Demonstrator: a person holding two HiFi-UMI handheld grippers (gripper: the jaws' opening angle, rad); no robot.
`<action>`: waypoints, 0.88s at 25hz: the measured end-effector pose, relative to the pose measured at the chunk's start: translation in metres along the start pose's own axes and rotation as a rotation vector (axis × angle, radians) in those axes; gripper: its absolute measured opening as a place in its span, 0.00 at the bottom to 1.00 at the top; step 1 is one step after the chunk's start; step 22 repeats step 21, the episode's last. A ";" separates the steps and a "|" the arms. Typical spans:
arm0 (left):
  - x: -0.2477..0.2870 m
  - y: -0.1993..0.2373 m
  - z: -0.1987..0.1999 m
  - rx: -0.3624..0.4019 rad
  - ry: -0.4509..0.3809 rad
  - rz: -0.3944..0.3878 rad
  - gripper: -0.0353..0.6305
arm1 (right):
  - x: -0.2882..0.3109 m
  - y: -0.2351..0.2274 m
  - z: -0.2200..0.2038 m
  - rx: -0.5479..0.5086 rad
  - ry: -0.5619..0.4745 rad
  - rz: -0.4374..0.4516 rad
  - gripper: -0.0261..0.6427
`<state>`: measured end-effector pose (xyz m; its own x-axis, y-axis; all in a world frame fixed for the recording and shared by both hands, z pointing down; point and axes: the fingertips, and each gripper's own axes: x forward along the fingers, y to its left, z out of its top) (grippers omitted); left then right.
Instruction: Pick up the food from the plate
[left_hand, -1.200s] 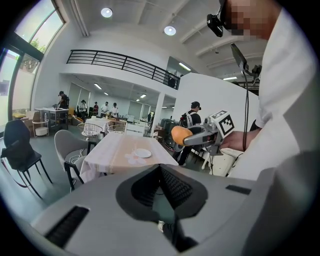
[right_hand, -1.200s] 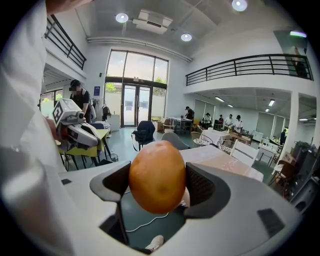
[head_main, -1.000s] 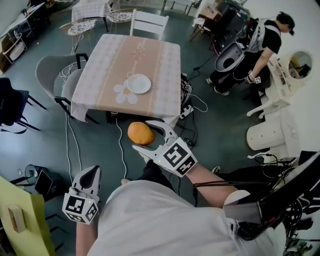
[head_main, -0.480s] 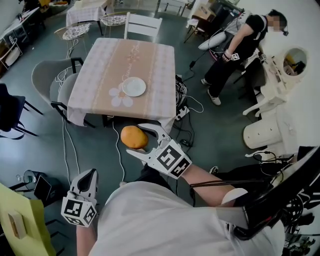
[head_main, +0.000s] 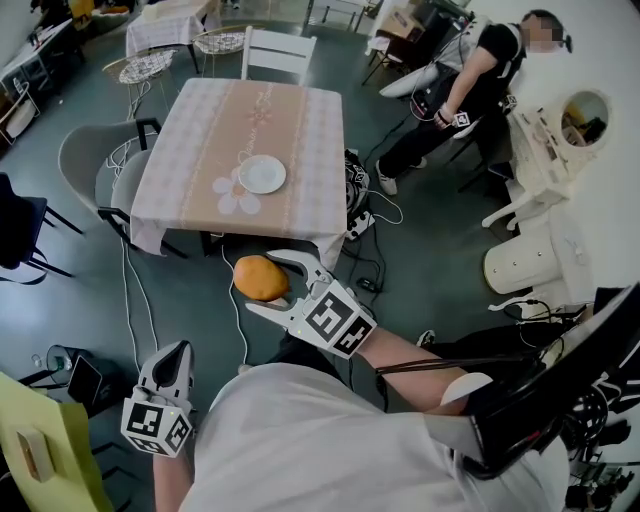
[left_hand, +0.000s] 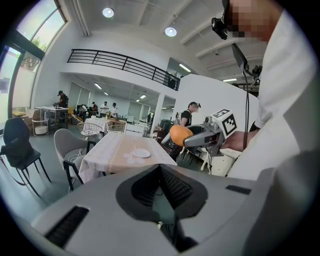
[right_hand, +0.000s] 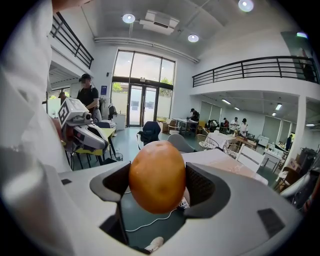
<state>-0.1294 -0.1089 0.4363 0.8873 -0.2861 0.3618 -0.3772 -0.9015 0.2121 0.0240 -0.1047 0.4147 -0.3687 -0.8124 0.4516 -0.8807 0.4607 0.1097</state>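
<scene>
A round orange-brown piece of food (head_main: 260, 278) hangs in the air in front of the table's near edge, with my right gripper (head_main: 266, 283) shut on it. In the right gripper view the food (right_hand: 157, 176) fills the gap between both pads. The white plate (head_main: 262, 174) lies bare on the checked tablecloth (head_main: 200, 150), well beyond the gripper. My left gripper (head_main: 179, 352) hangs low at my left side, jaws together and holding nothing. In the left gripper view, the food (left_hand: 179, 135) and right gripper (left_hand: 192, 139) show to the right of the table (left_hand: 117, 150).
Grey chairs (head_main: 110, 165) stand at the table's left and a white chair (head_main: 278, 50) at its far end. Cables (head_main: 365, 215) trail on the floor by the table's right corner. A person (head_main: 470, 85) stands at the back right near white furniture (head_main: 530, 260).
My right gripper has carried the food a little leftward and nearer to me, further off the table. The person at the back right has shifted left. My left gripper has barely moved.
</scene>
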 end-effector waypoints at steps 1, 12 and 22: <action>0.000 0.000 0.000 -0.001 0.001 0.001 0.07 | 0.000 0.000 0.000 -0.001 -0.001 0.001 0.57; -0.001 -0.001 -0.003 0.002 0.003 0.000 0.07 | 0.000 0.002 -0.003 -0.003 0.001 0.001 0.57; 0.003 0.002 -0.005 -0.002 0.013 -0.002 0.07 | 0.004 -0.002 -0.005 0.001 0.003 0.002 0.57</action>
